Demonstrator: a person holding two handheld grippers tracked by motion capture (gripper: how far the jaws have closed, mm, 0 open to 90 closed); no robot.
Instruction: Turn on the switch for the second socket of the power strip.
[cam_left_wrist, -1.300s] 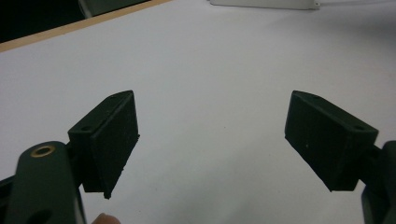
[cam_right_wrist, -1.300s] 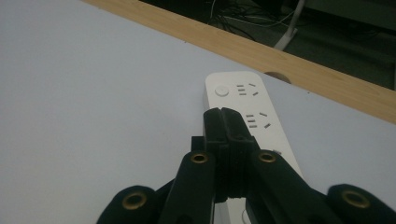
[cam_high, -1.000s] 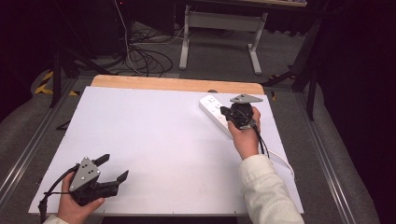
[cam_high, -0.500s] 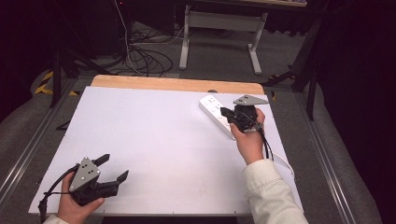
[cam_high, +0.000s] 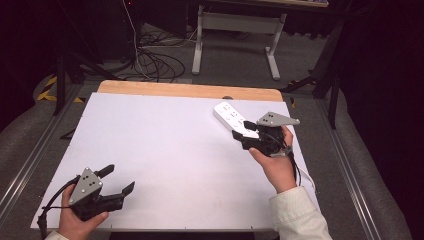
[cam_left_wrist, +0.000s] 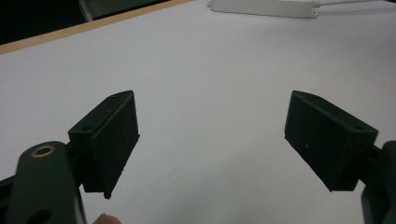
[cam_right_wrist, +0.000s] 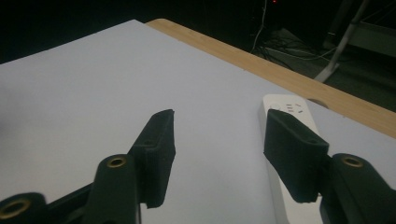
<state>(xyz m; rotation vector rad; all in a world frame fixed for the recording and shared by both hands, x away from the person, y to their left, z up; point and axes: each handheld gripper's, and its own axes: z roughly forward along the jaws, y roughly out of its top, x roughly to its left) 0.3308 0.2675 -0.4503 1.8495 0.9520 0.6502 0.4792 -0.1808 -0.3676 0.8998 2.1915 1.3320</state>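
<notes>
White sheeting covers the table, and a white power strip lies at its far right, near the wooden edge. Right gripper hovers at the strip's near end with its jaws spread apart, holding nothing (in its own view one jaw sits over the strip, the other over bare surface). Left gripper, at the near left corner and well apart from the strip, also has its jaws wide and empty.
</notes>
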